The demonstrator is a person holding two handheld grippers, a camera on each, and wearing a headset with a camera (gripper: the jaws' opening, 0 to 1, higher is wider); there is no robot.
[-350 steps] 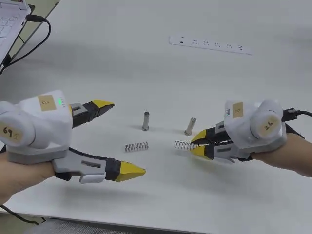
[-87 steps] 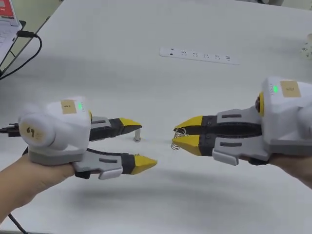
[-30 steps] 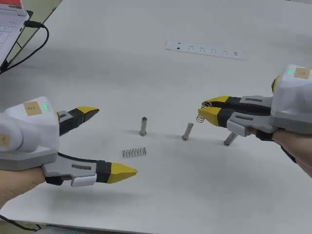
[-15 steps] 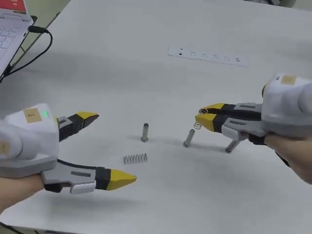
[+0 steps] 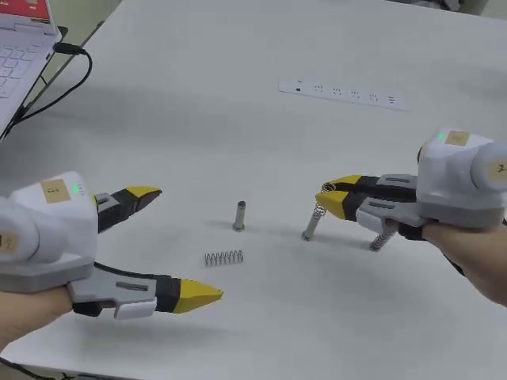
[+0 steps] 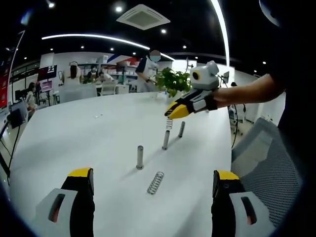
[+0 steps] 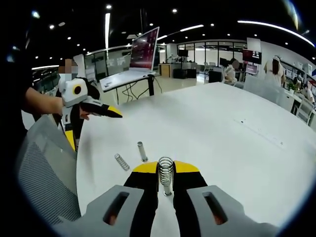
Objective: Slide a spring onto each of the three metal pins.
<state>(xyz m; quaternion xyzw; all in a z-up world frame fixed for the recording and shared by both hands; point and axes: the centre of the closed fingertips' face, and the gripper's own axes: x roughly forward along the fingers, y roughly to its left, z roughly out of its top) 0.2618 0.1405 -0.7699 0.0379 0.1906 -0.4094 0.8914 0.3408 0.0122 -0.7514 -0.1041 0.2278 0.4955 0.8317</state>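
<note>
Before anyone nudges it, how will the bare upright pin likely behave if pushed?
The bare pin stands upright on a small base, so it probably tips easily. Round and slim, it would likely roll once down. It looks like metal, so it is probably stiff.

A short bare pin (image 5: 239,215) of grey metal stands upright on the table. Just in front of it a loose spring (image 5: 223,257), a thin wire coil, lies flat on its side. To the right a second pin (image 5: 310,228) leans, and a held spring (image 5: 319,211), pinched in the right gripper (image 5: 327,195), sits over its top end. Further right a third pin (image 5: 381,236) leans too, apparently with a coil around it, though it is half hidden.
</note>
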